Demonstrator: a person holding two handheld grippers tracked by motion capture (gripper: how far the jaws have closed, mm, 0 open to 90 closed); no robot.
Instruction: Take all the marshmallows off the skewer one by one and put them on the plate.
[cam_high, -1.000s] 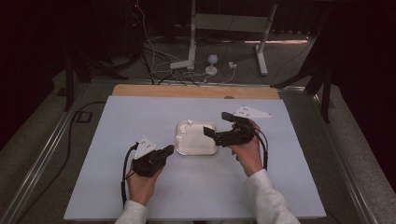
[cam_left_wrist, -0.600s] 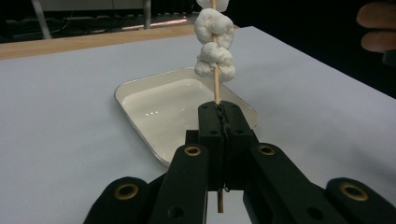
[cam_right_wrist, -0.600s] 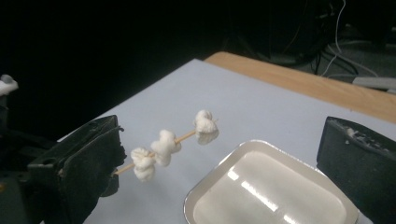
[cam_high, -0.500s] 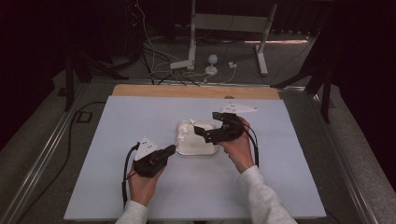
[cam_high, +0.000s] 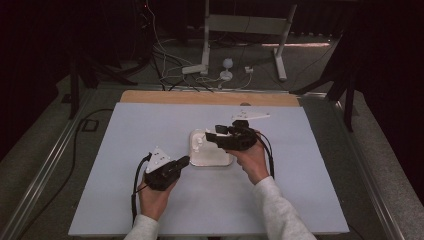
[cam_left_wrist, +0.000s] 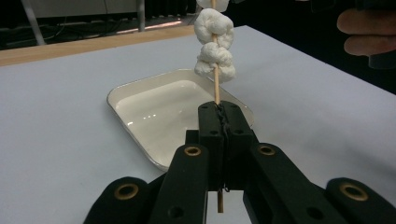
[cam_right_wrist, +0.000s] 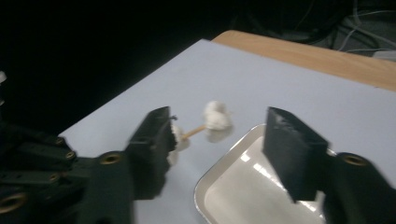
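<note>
My left gripper (cam_left_wrist: 224, 116) is shut on the lower end of a thin wooden skewer (cam_left_wrist: 215, 86), which rises tilted over a white square tray (cam_left_wrist: 135, 91). Several white marshmallow pieces (cam_left_wrist: 214, 46) are threaded on the skewer. In the high view the left gripper (cam_high: 184, 161) lies at the tray's (cam_high: 220, 161) near left corner. My right gripper (cam_high: 210, 136) hovers over the tray's far side at the skewer's top. Its jaws have just been closing. They stand apart around the skewer's upper part in the right gripper view (cam_right_wrist: 219, 144), a marshmallow piece (cam_right_wrist: 217, 119) between them and another at the left jaw.
The tray rests mid-table on a pale blue-grey board (cam_high: 125, 135). A wooden strip (cam_high: 200, 97) runs along the board's far edge. Beyond it, cables (cam_high: 225, 75) and white stand legs (cam_high: 280, 60) lie on the floor. Metal rails flank the table.
The right hand has moved left over the tray to the skewer's top, and its jaws stand narrower. The left gripper and skewer have stayed put.
</note>
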